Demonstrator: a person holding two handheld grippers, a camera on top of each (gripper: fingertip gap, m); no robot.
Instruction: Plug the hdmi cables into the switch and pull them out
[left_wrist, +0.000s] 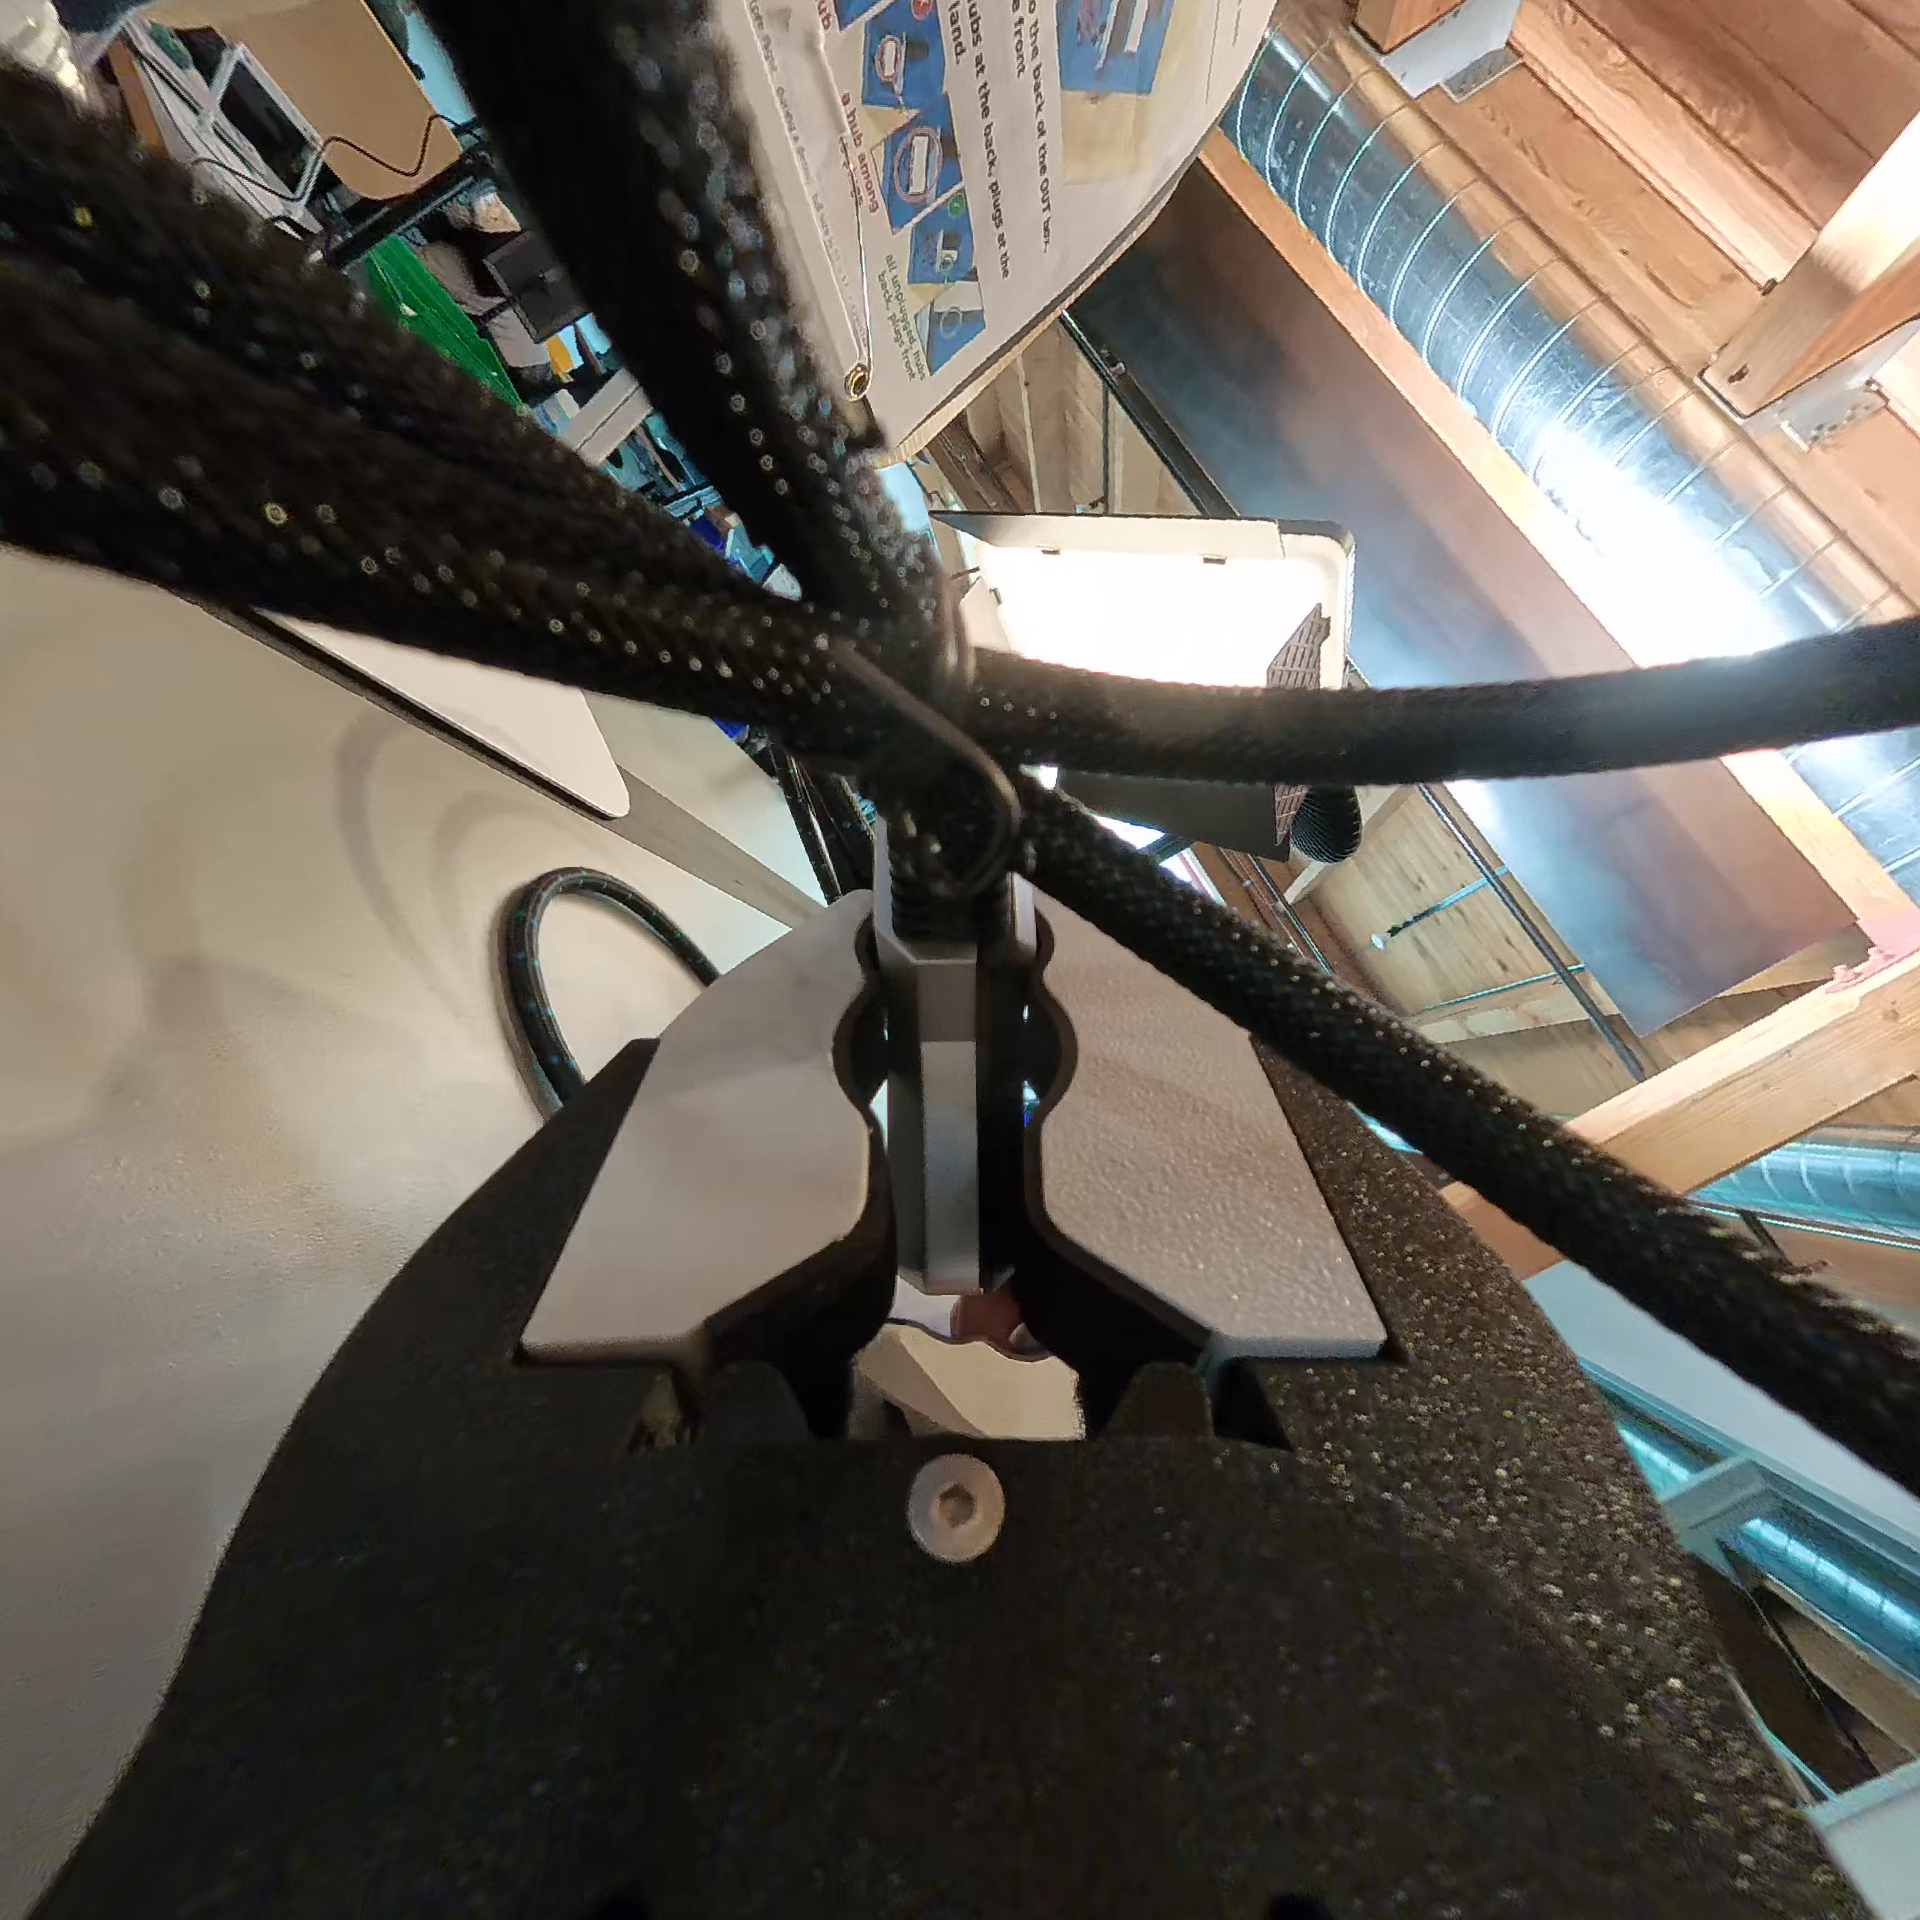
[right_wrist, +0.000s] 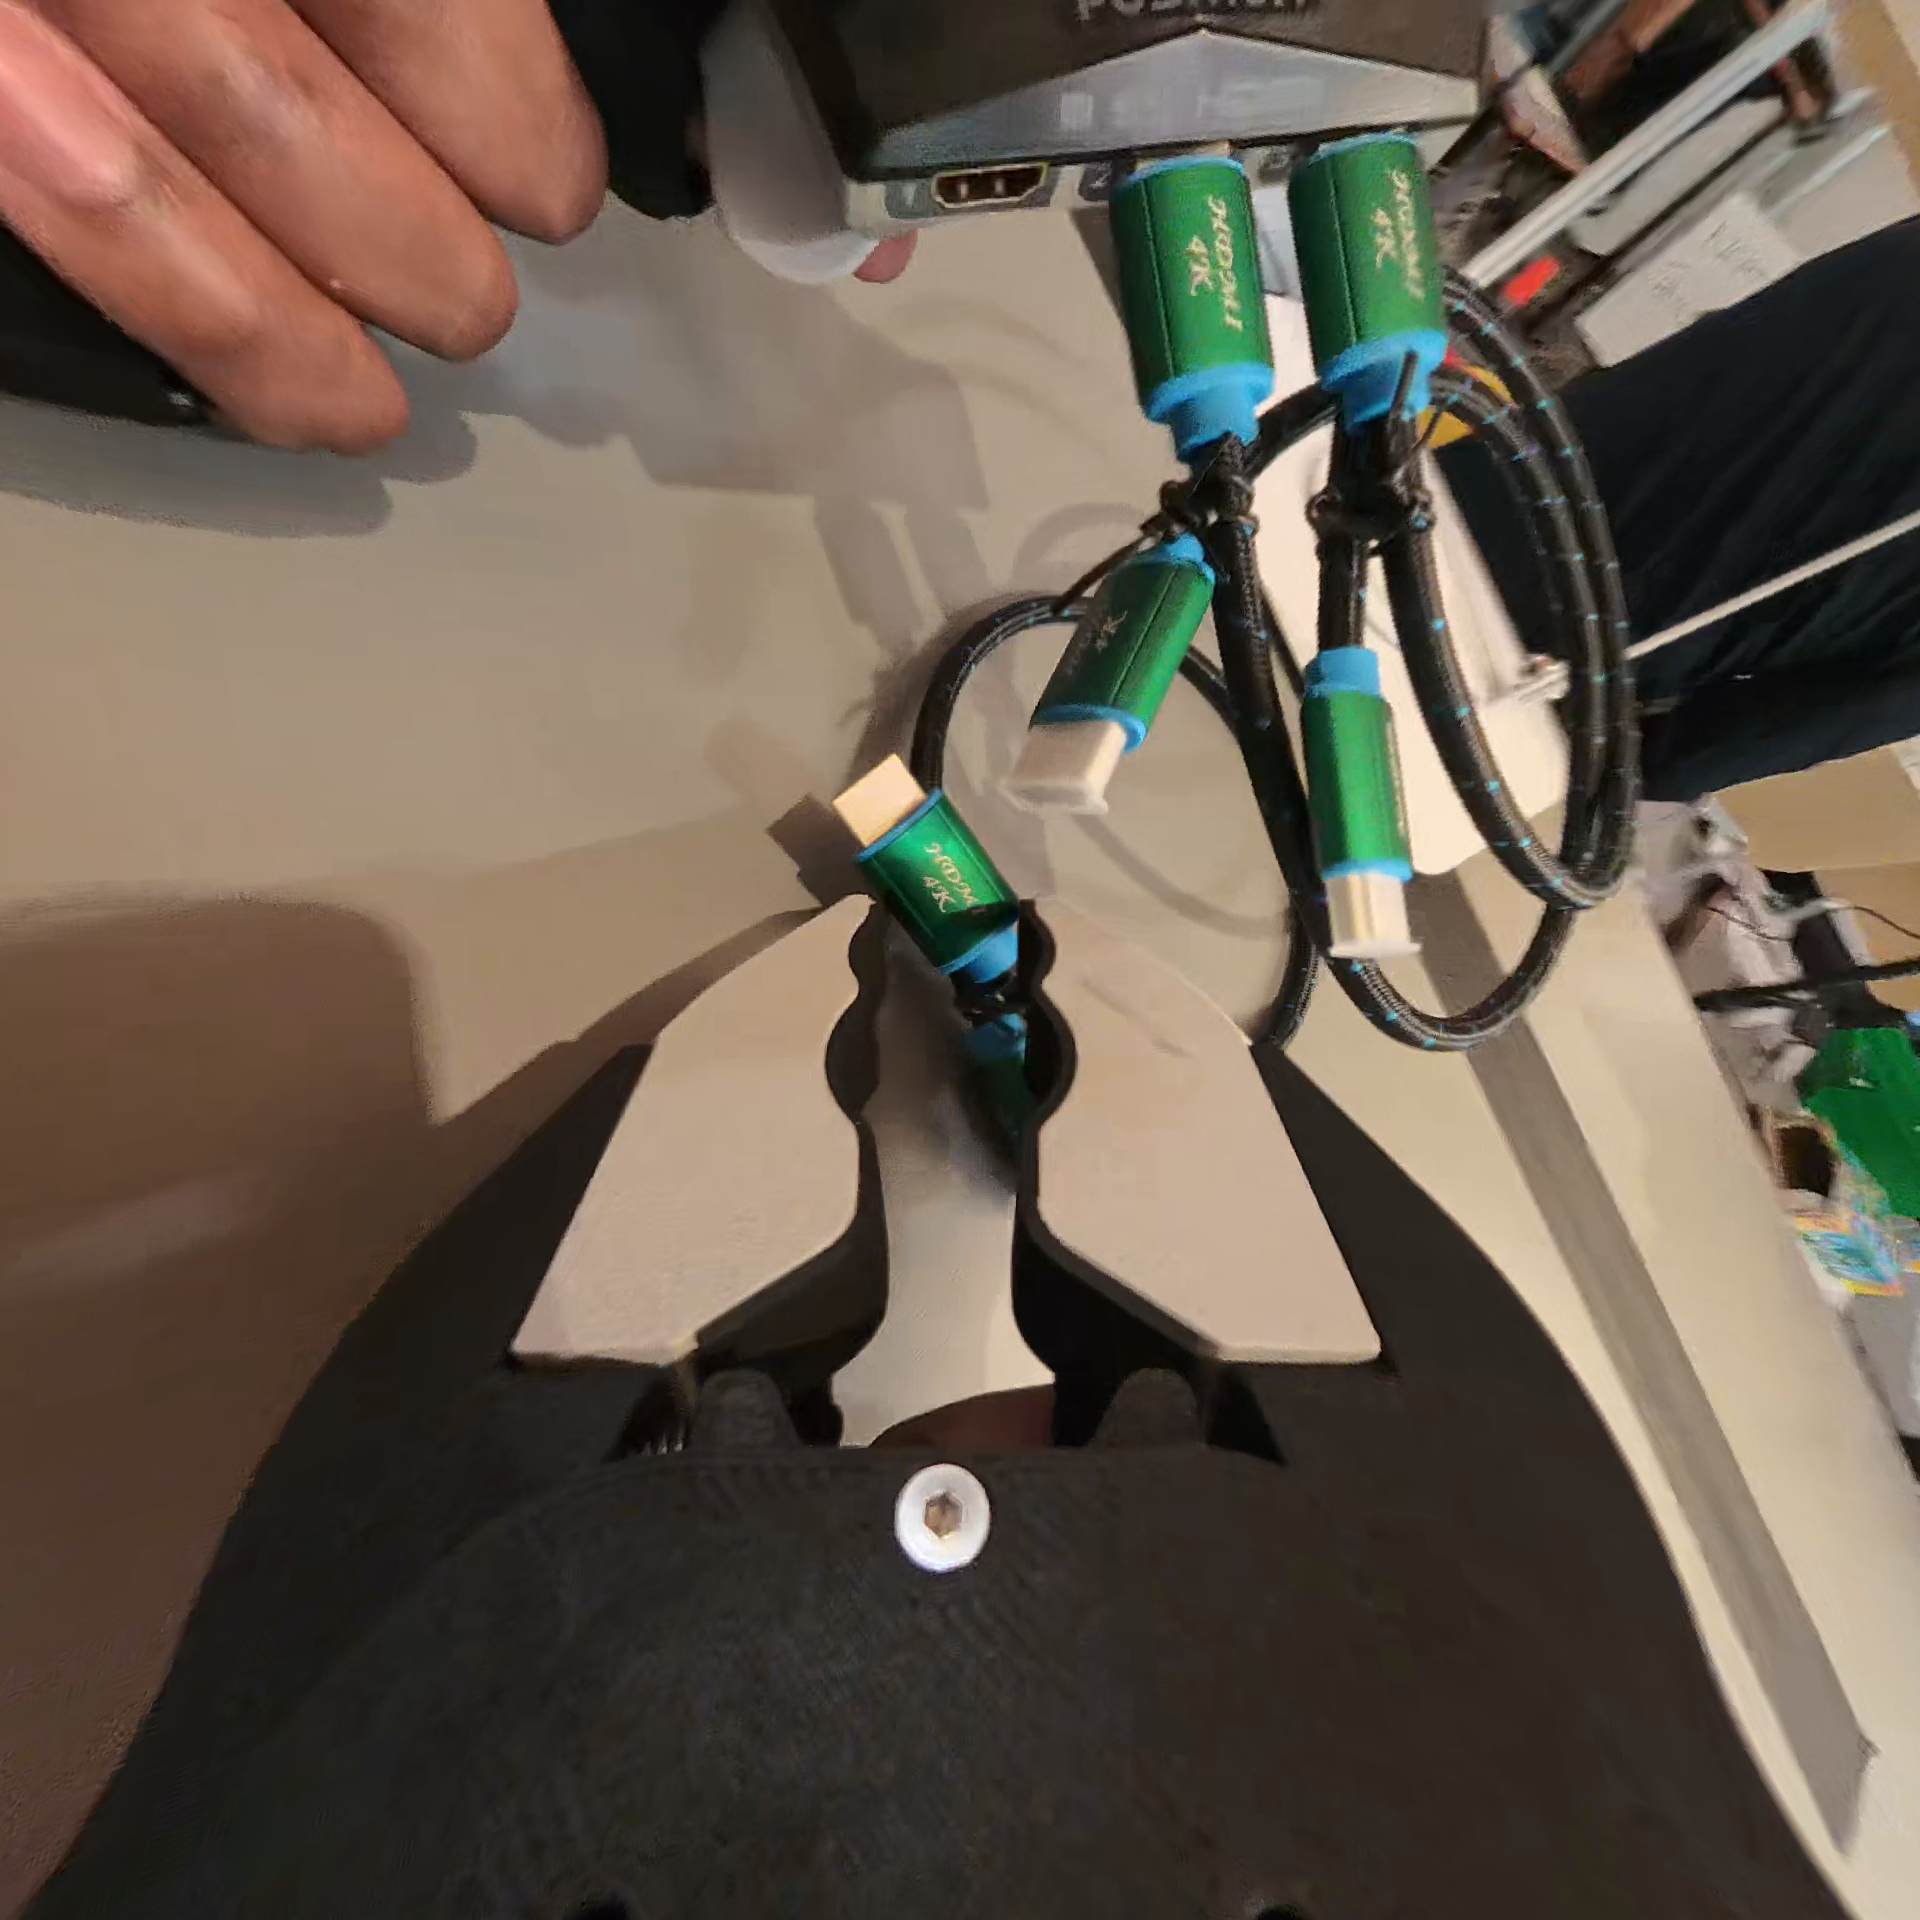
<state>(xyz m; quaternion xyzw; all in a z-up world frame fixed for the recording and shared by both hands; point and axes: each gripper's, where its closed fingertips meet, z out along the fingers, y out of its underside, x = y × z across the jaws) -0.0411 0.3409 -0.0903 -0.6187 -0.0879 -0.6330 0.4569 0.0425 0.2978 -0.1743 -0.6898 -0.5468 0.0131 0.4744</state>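
From where I sit, the biggest thing in my right wrist view is the pale table (right_wrist: 312, 727), filling the middle and left of the frame. At twelve o'clock a dark grey box with sockets (right_wrist: 1039, 125) hangs over it, with a person's hand (right_wrist: 260, 208) at ten o'clock beside it. Two green plugs (right_wrist: 1195, 281) with blue collars sit in that box at one o'clock, and their black braided cables (right_wrist: 1538, 644) loop down toward three o'clock. Two loose green plugs (right_wrist: 1122, 665) dangle off those loops near the centre.

My right gripper (right_wrist: 951, 966) is clenched on a green plug (right_wrist: 925, 883), the pads closing on its blue collar end; its gold tip points to eleven o'clock, clear of the table.

In my left wrist view the thick black braided cables (left_wrist: 416, 499) cross from nine o'clock to four o'clock, in front of wooden beams and a silver duct (left_wrist: 1558, 395) at two o'clock. My left gripper (left_wrist: 951, 935) is clenched on a slim grey metal block (left_wrist: 940, 1091), which runs lengthwise between the fingers, with the cables bunching at its far end.
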